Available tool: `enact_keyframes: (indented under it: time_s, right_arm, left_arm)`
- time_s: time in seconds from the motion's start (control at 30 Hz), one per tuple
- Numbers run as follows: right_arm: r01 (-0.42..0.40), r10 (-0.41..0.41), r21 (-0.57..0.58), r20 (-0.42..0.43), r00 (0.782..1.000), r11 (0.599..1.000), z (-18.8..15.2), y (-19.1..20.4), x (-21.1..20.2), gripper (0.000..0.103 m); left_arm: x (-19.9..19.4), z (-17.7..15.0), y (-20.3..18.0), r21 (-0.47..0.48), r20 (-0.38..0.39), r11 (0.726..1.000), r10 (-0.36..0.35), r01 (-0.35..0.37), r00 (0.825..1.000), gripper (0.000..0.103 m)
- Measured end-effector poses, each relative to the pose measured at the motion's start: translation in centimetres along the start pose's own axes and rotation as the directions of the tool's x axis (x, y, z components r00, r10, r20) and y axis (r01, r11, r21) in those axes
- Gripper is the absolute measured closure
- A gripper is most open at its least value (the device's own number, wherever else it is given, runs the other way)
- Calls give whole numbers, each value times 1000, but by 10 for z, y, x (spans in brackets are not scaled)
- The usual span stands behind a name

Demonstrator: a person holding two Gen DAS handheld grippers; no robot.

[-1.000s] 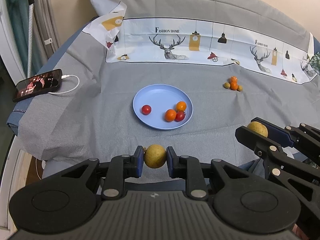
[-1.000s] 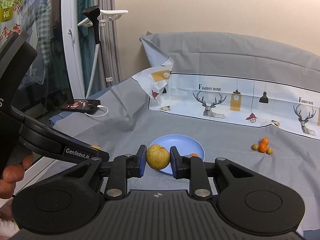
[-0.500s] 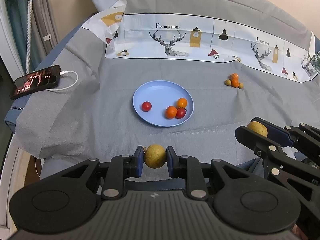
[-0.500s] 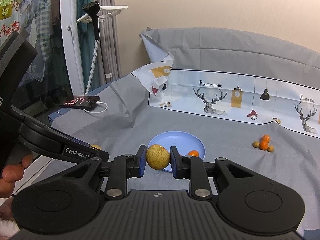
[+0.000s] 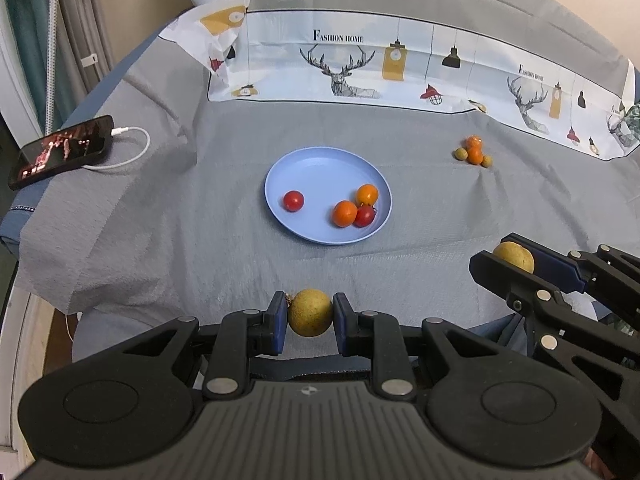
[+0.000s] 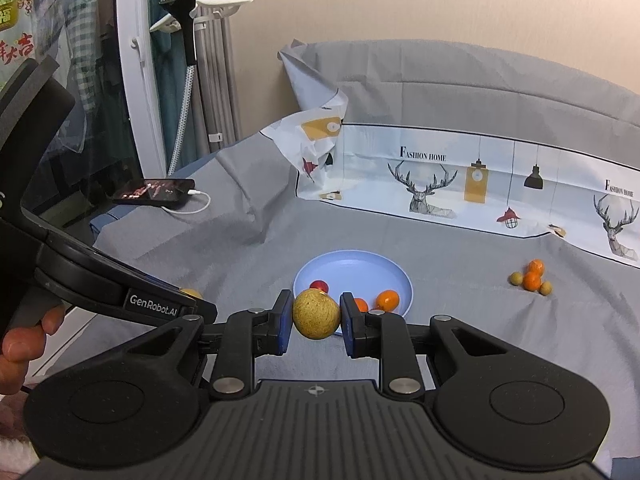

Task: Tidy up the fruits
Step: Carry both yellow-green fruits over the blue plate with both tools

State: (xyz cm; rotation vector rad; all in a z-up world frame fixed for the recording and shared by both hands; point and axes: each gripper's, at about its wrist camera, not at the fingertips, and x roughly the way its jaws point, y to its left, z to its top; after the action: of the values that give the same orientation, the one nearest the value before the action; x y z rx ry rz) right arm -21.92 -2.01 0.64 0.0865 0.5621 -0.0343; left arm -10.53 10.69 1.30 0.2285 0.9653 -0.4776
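My left gripper (image 5: 310, 318) is shut on a yellow-brown round fruit (image 5: 310, 312), held near the table's front edge, short of the blue plate (image 5: 320, 168). The plate holds two red tomatoes (image 5: 293, 201) and two small oranges (image 5: 345, 213). My right gripper (image 6: 316, 314) is shut on a second yellow-brown fruit (image 6: 316, 313); it also shows in the left wrist view (image 5: 514, 258), to the right of the plate. A small cluster of oranges and brown fruits (image 5: 473, 153) lies on the cloth at the far right, also in the right wrist view (image 6: 531, 278).
A phone (image 5: 62, 151) on a white cable lies at the far left edge. A printed deer cloth (image 5: 360, 68) stands along the back. The grey cloth drops off at the front and left edges.
Both grippers have moved forward toward the plate, each still holding its fruit. The plate and fruits on it have not moved.
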Motion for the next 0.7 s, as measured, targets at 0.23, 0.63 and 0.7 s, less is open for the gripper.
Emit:
enact_keyframes:
  time_s: [0.23,0.63,0.7]
  right_arm:
    - [20,-19,12,-40,999,1000,0,-5,22,77]
    - [48,-46,13,-134,990,999,4,-28,103,77]
    - [49,-46,15,-153,987,999,5,-33,122,77]
  left_arm:
    - [22,9,8,-13,-37,1000,3,-3,999,77]
    - [97,60,21,-34,-126,999,28,-33,992,77]
    - [114,71,20,-29,-142,999,32,-36,989,77]
